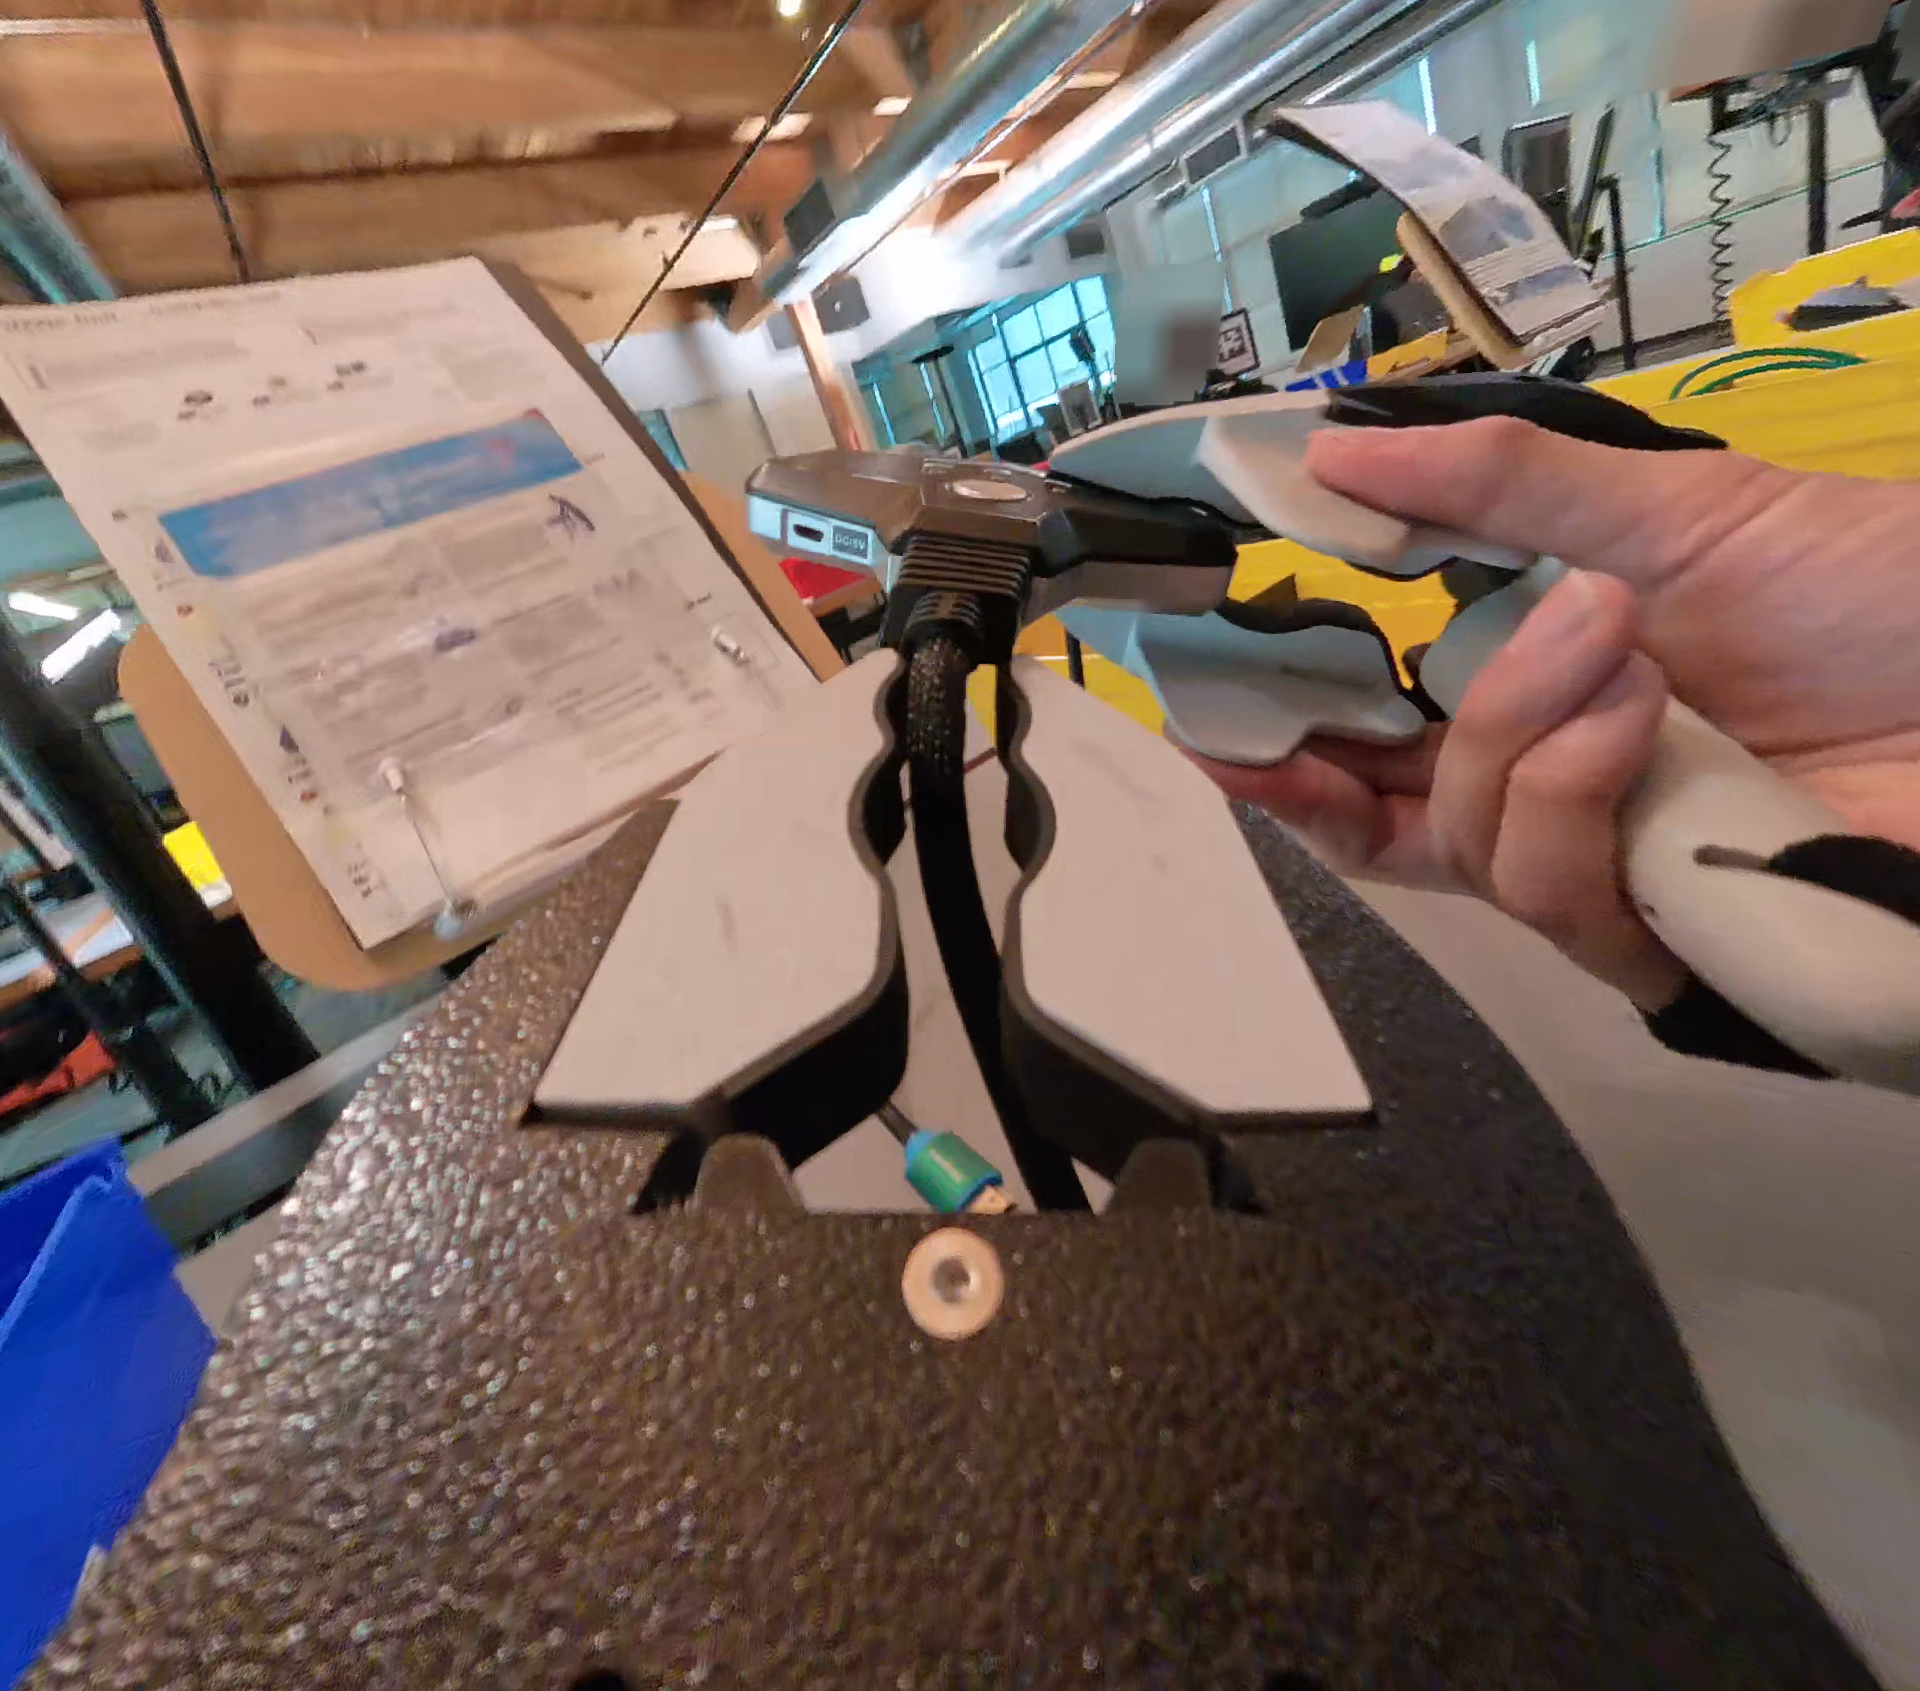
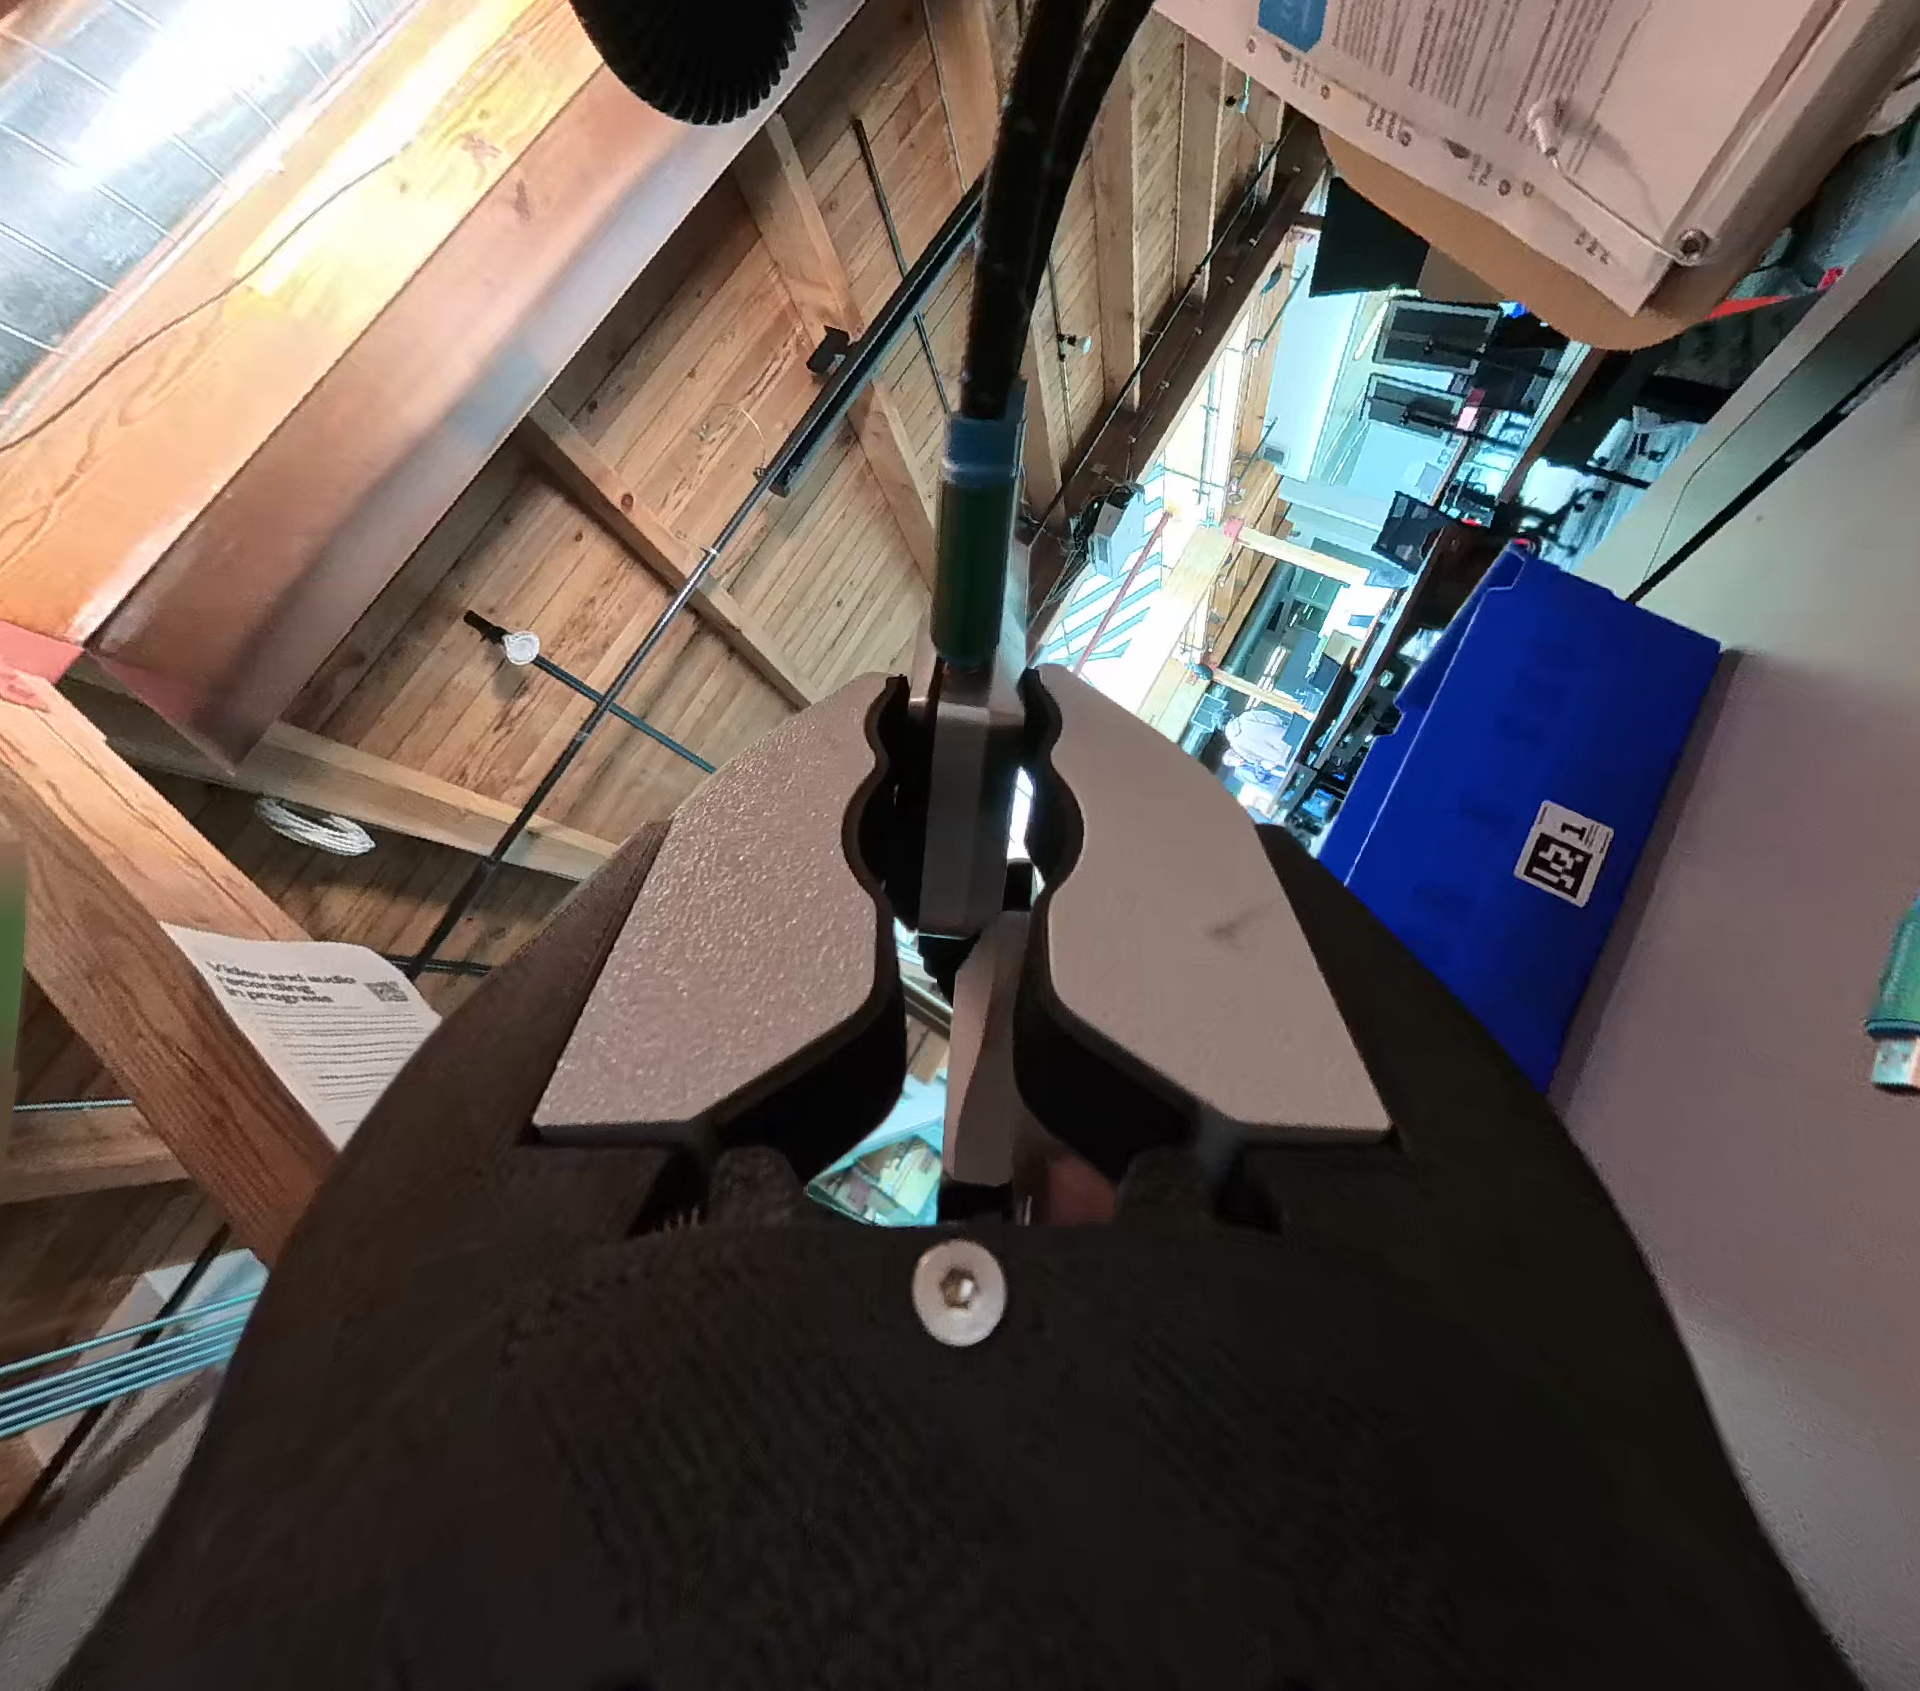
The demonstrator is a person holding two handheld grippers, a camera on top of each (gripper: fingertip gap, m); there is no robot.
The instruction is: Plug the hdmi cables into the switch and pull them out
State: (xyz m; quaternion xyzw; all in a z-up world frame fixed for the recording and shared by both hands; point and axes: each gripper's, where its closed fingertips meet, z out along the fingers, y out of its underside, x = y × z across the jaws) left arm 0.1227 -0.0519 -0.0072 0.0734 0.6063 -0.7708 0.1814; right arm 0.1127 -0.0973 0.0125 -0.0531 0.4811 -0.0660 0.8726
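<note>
The left gripper (image 1: 951, 706) is closed around a black braided cable (image 1: 935, 706), just below its plug (image 1: 961, 566). The plug sits in the grey switch (image 1: 935, 503), which is raised in the air. The right gripper (image 2: 961, 768) pinches the switch (image 2: 961, 810) edge-on, and a green-collared cable (image 2: 971, 540) is also plugged into it.
</note>
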